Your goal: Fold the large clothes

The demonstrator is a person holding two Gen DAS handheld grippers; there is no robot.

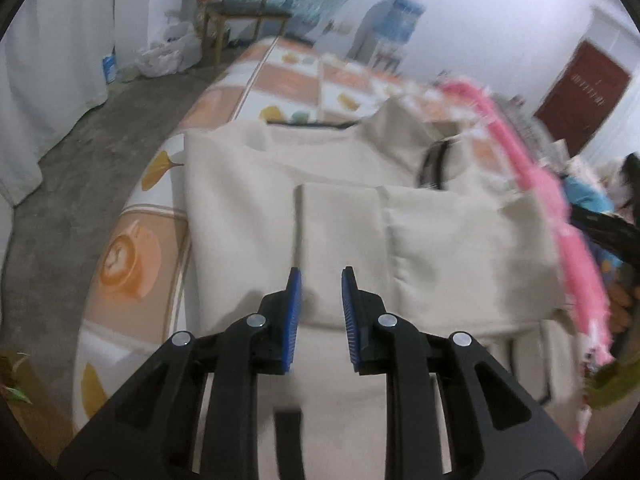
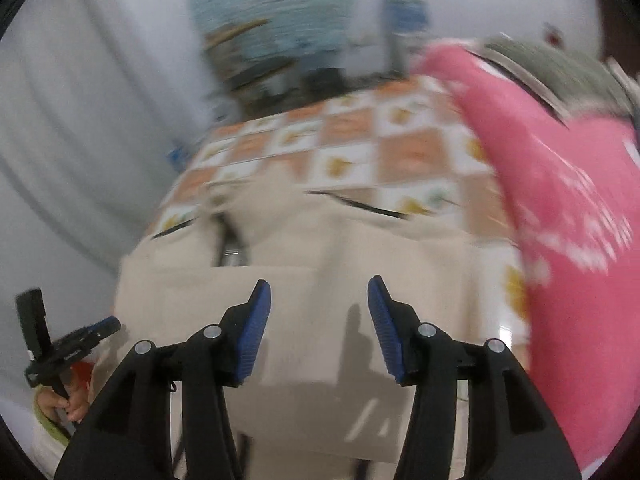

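Beige garment (image 1: 320, 184) on patterned bed (image 1: 132, 248), left tool (image 1: 321, 280) and right tool (image 2: 319, 292) both spread, empty

Home bedroom, patterned bedsheet (image 1: 256, 92) on bed, wooden chair (image 1: 240, 12), curtain (image 1: 60, 40), door (image 1: 580, 92)

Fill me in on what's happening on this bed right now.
A person holding a two-finger gripper in each hand is folding a large cream fabric garment spread on the orange-and-white checked bedsheet. Its sleeves are already folded across the middle. Both the left gripper and the right gripper hang above the cloth with jaws apart, gripping nothing. A pink patterned blanket lies bunched along the garment's right side.
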